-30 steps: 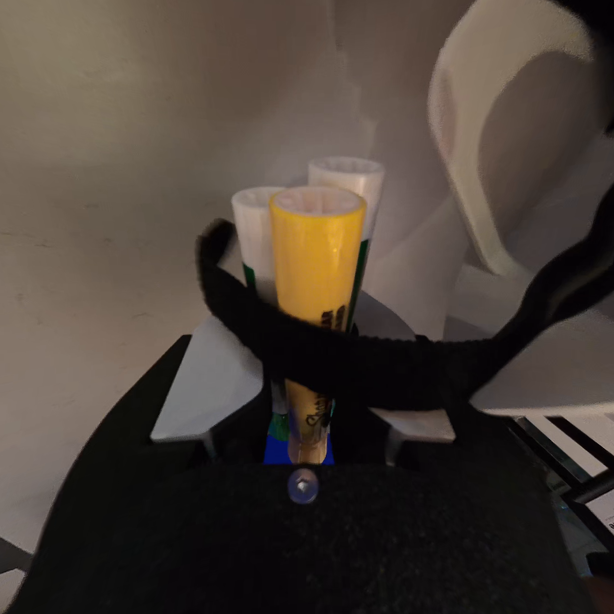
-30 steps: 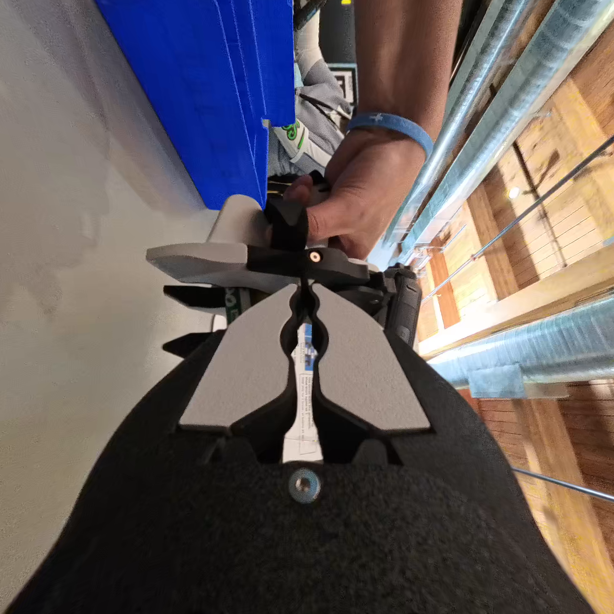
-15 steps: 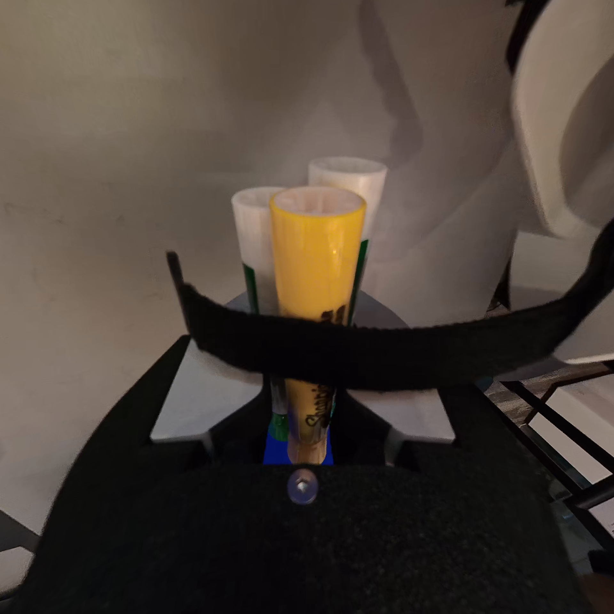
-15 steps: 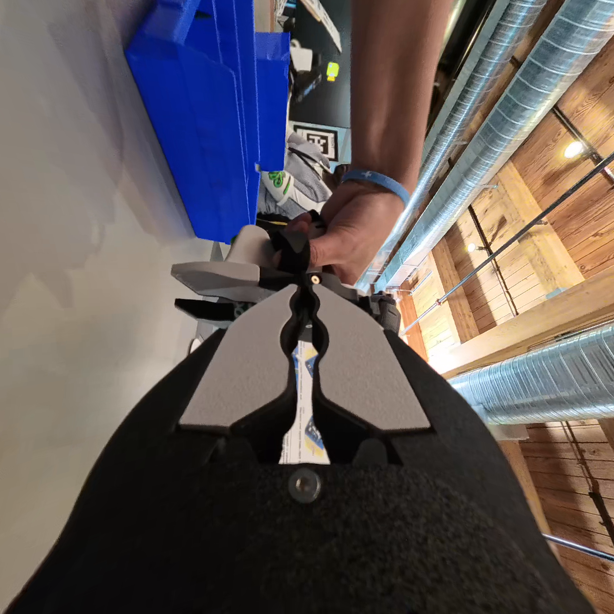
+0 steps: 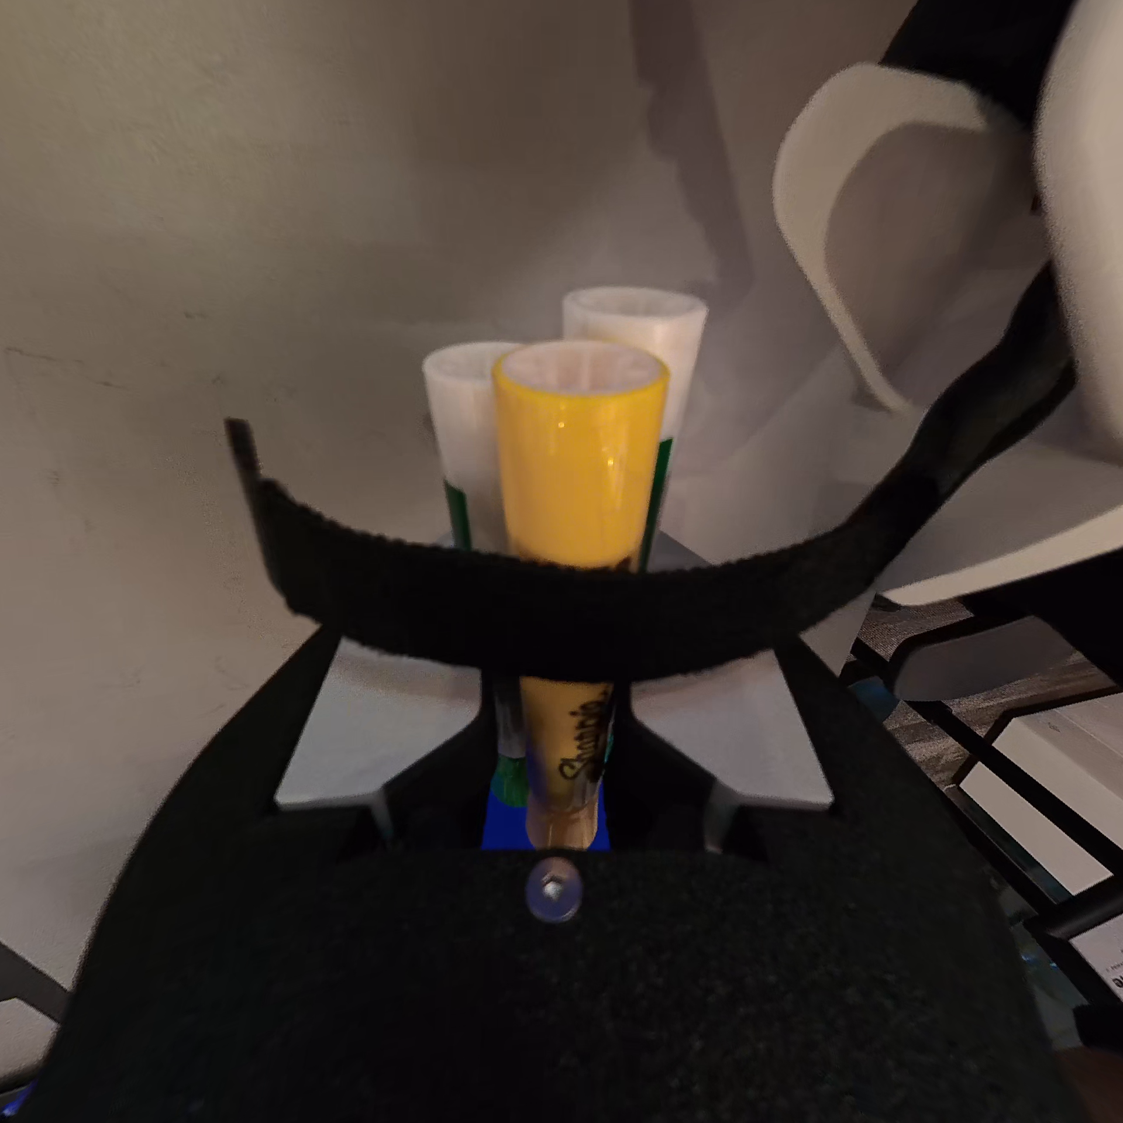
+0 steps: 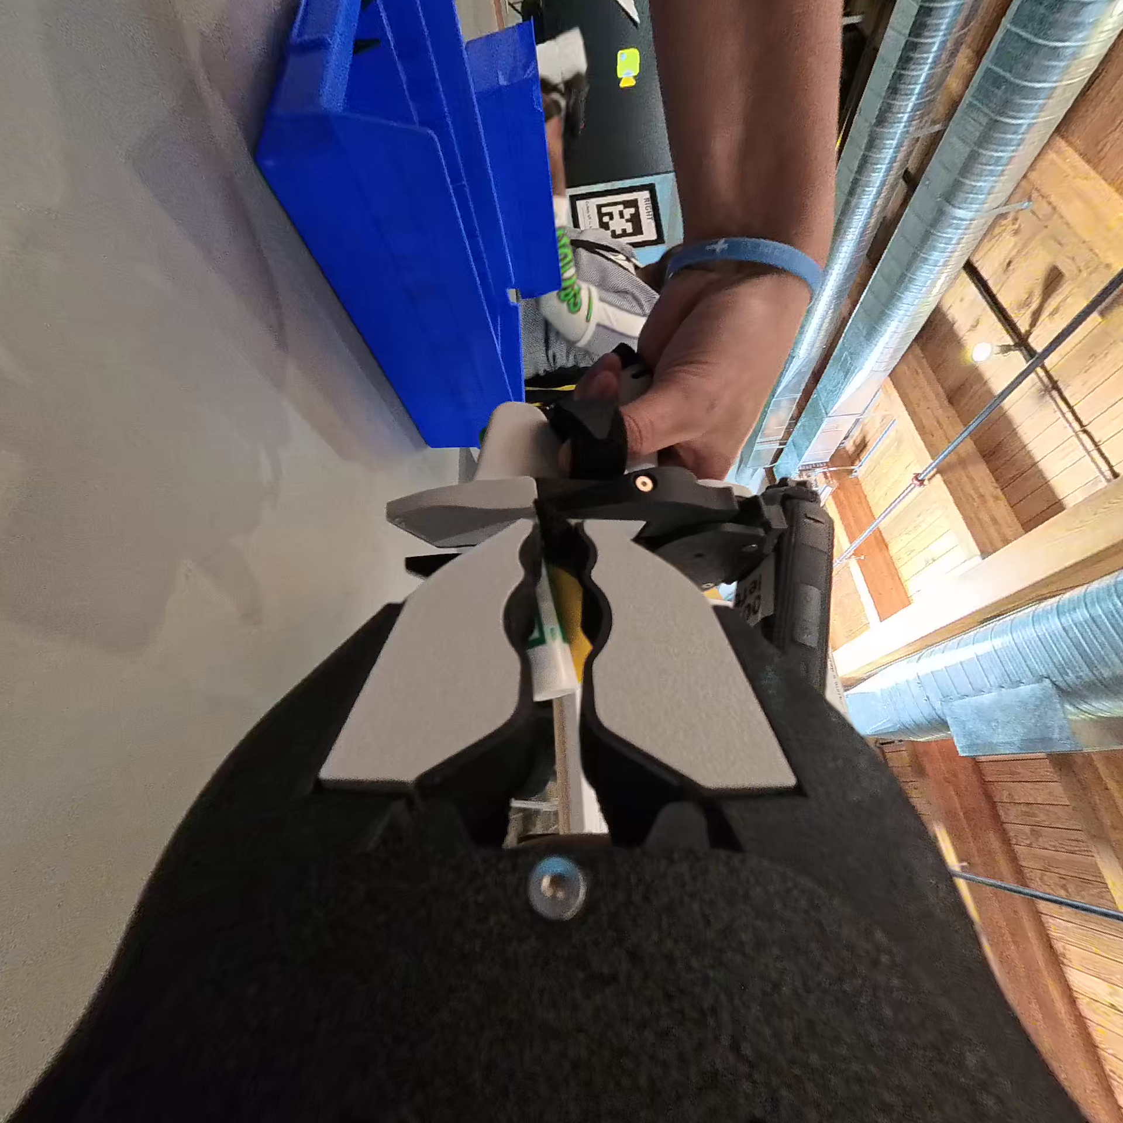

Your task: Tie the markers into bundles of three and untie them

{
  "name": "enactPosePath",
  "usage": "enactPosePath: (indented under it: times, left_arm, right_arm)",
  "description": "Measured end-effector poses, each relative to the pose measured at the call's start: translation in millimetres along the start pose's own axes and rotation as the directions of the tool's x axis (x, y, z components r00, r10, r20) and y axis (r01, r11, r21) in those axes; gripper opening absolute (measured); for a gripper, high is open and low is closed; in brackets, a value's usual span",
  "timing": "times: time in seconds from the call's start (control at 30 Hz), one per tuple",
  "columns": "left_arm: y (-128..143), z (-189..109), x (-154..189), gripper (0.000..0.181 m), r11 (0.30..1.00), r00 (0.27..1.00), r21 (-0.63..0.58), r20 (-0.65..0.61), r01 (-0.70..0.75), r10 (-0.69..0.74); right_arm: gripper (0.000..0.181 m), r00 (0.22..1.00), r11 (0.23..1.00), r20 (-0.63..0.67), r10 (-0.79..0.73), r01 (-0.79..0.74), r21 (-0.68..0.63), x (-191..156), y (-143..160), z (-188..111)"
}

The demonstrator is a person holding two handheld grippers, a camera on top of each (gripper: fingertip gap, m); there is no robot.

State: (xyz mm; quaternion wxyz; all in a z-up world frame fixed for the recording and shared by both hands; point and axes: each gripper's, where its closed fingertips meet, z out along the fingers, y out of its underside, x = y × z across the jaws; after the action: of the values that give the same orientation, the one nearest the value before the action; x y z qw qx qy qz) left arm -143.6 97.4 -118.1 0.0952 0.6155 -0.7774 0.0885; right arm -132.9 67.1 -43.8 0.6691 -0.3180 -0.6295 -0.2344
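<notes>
My left gripper (image 5: 562,550) is shut on three upright markers: a yellow marker (image 5: 577,474) in front and two white-capped green markers (image 5: 468,425) behind it. A black hook-and-loop strap (image 5: 547,614) lies loosely across the front of the markers. Its free end sticks up at the left, and its other end runs up right to my right gripper (image 5: 996,425). In the right wrist view my right gripper (image 6: 547,525) is shut on the strap (image 6: 550,535). The markers (image 6: 550,656) show through the gap between its fingers. A hand (image 6: 699,389) holds the left gripper (image 6: 638,504) just beyond.
A pale table top (image 5: 182,304) lies behind the markers. Blue bins (image 6: 413,243) stand on the table (image 6: 152,425) beyond the left gripper. A black wire rack (image 5: 1002,790) is at the lower right of the left wrist view. The right wrist view is rolled sideways, with ducts and wooden beams (image 6: 972,304). The left gripper's tips are roughly 8 centimeters from the right gripper's.
The strap was looped around the markers; it has come off the back and now hangs across the front, free end out to the left. My right gripper has swung while pulling it.
</notes>
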Motion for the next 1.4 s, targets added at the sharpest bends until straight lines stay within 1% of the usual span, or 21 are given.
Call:
enactPosePath:
  times: [0.03, 0.1, 0.23, 0.43, 0.6, 0.67, 0.77, 0.83, 0.9, 0.93, 1.0, 1.03, 1.1, 1.13, 1.17, 1.2, 1.23, 1.27, 1.33, 1.37, 1.4]
  left_arm:
    - [0, 0, 0, 0.042, 1.000, 1.000, -0.001, 0.000, 0.000, 0.000]
    - [0, -1, 1, 0.042, 1.000, 1.000, 0.001, 0.000, 0.000, 0.000]
    - [0, -1, 3, 0.042, 1.000, 1.000, 0.004, 0.001, -0.003, 0.003]
    - [1, -1, 3, 0.043, 1.000, 1.000, -0.003, 0.009, -0.007, 0.007]
    - [2, -1, 3, 0.042, 1.000, 1.000, -0.006, 0.011, -0.003, 0.003]
    - [2, -1, 2, 0.042, 1.000, 1.000, -0.011, 0.019, -0.005, 0.005]
    - [3, -1, 2, 0.042, 1.000, 1.000, -0.016, 0.023, -0.006, 0.007]
    - [4, -1, 1, 0.041, 1.000, 1.000, -0.016, 0.022, -0.002, 0.003]
    - [6, -1, 0, 0.041, 1.000, 1.000, -0.016, 0.022, 0.005, -0.005]
    - [7, 0, -1, 0.041, 1.000, 1.000, -0.015, 0.022, 0.008, -0.008]
    - [11, 1, -3, 0.041, 1.000, 1.000, -0.015, 0.024, 0.014, -0.014]
    - [13, 1, -5, 0.041, 1.000, 1.000, -0.011, 0.025, 0.017, -0.017]
    - [17, 0, -7, 0.041, 0.999, 0.999, -0.002, 0.022, 0.033, -0.033]
    - [19, -1, -9, 0.041, 0.999, 0.999, 0.002, 0.023, 0.042, -0.042]
    - [22, -1, -11, 0.041, 0.999, 0.998, 0.005, 0.024, 0.050, -0.050]
    - [25, -2, -12, 0.041, 0.998, 0.998, 0.006, 0.022, 0.057, -0.057]
    - [29, -2, -12, 0.041, 0.998, 0.998, 0.005, 0.023, 0.061, -0.061]
    - [32, -2, -13, 0.041, 0.998, 0.998, 0.003, 0.024, 0.066, -0.066]
    - [39, -2, -13, 0.041, 0.997, 0.997, 0.000, 0.025, 0.077, -0.077]
    - [41, -2, -13, 0.041, 0.997, 0.996, 0.001, 0.024, 0.082, -0.082]
    - [44, -2, -13, 0.041, 0.996, 0.996, 0.002, 0.023, 0.086, -0.086]
  right_arm:
    - [0.010, 1.000, 1.000, 0.007, 0.007, -0.007, -0.003, -1, 1, 1]
    - [0.016, 1.000, 1.000, 0.015, 0.012, -0.012, -0.015, -1, 3, 2]
    - [0.019, 1.000, 1.000, 0.013, 0.021, -0.021, -0.018, 1, 4, 4]
    - [0.020, 0.999, 0.999, 0.018, 0.036, -0.035, -0.016, -1, 1, 6]
    - [0.017, 0.999, 0.999, 0.018, 0.047, -0.047, -0.011, -4, -3, 4]
    - [0.010, 0.998, 0.998, 0.015, 0.061, -0.061, -0.010, -4, -4, 4]
    - [0.011, 0.993, 0.993, 0.019, 0.120, -0.120, -0.010, -6, -6, 2]
    - [0.011, 0.969, 0.971, 0.056, 0.240, -0.239, -0.026, -13, -3, 0]
    - [0.016, 0.903, 0.913, 0.141, 0.405, -0.391, -0.117, -28, 7, -7]
    - [0.021, 0.848, 0.864, 0.180, 0.499, -0.469, -0.185, -37, 14, -12]
    - [0.026, 0.669, 0.710, 0.244, 0.702, -0.628, -0.319, -55, 22, -26]
    - [0.026, 0.575, 0.620, 0.239, 0.782, -0.681, -0.390, -62, 27, -33]
    - [0.033, 0.373, 0.425, 0.207, 0.904, -0.745, -0.514, -80, 33, -46]
    - [0.048, 0.281, 0.320, 0.159, 0.946, -0.753, -0.575, -89, 39, -51]
    - [0.055, 0.208, 0.248, 0.138, 0.968, -0.741, -0.624, -98, 40, -52]
    - [0.052, 0.156, 0.214, 0.147, 0.977, -0.732, -0.646, -104, 38, -51]
    - [0.051, 0.142, 0.220, 0.171, 0.975, -0.728, -0.650, -107, 34, -48]
    - [0.053, 0.182, 0.265, 0.193, 0.964, -0.726, -0.635, -108, 32, -41]
    - [0.052, 0.330, 0.400, 0.228, 0.916, -0.706, -0.584, -105, 33, -24]
    - [0.048, 0.402, 0.458, 0.230, 0.886, -0.685, -0.567, -103, 36, -15]
    - [0.040, 0.444, 0.504, 0.252, 0.860, -0.662, -0.555, -104, 38, -7]
